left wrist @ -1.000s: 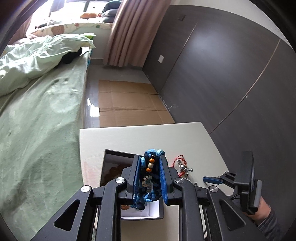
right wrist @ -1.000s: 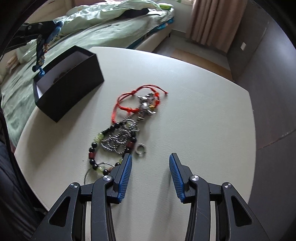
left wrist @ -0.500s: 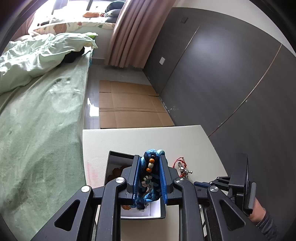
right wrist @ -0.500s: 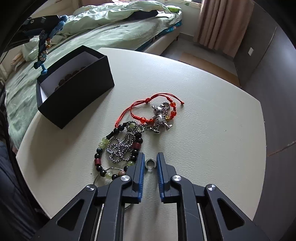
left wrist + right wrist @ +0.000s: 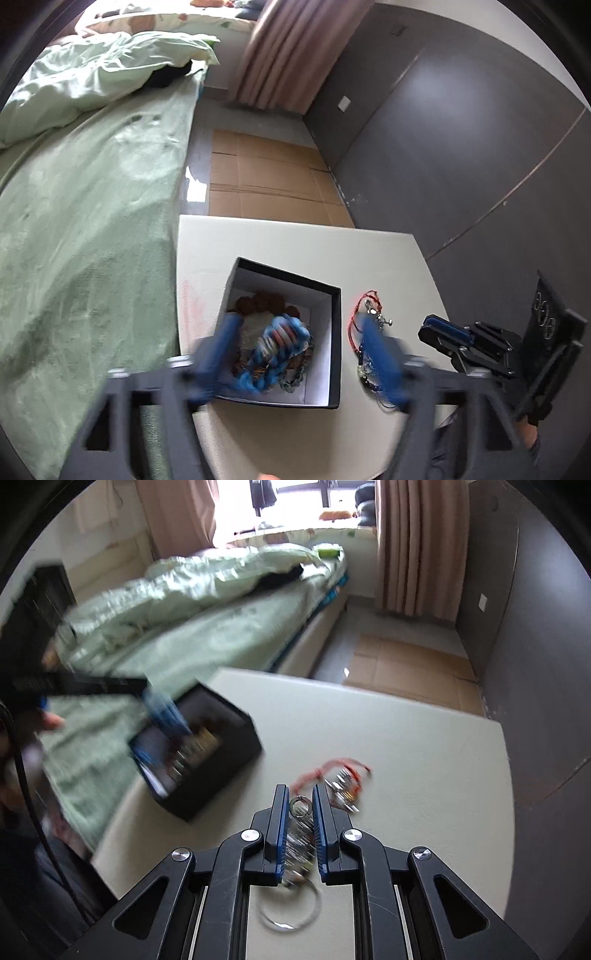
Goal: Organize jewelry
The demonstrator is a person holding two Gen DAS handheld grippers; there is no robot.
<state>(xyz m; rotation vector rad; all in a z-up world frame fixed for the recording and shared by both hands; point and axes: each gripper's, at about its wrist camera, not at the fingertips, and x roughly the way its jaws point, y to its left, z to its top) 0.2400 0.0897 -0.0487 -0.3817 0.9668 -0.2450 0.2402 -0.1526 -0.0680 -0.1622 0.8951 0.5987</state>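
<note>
The black box [image 5: 334, 343] with a white lining stands on the cream table [image 5: 280, 240]. Over it my left gripper [image 5: 301, 356] is blurred and its jaws are opening. A blue braided bracelet [image 5: 280, 345] with beads is between the fingers, untouched by the pads, and lies on the brown beads in the box. My right gripper [image 5: 300, 805] is shut on a small silver ring [image 5: 301, 806], raised above the table [image 5: 406, 738]. Under it lie a red cord bracelet [image 5: 332, 768], a metal charm [image 5: 345, 794] and a chain with dark beads [image 5: 299, 849].
A green bed [image 5: 85, 240] runs along the table's left side. Cardboard [image 5: 266, 184] covers the floor beyond the table. A dark wall [image 5: 461, 147] stands to the right. A thin wire hoop [image 5: 288, 912] lies near the front edge. A hand [image 5: 48, 722] holds the left gripper.
My left gripper has opened wide and let go of the blue bracelet, which dropped into the box. The right gripper closed on the silver ring and lifted it off the table.
</note>
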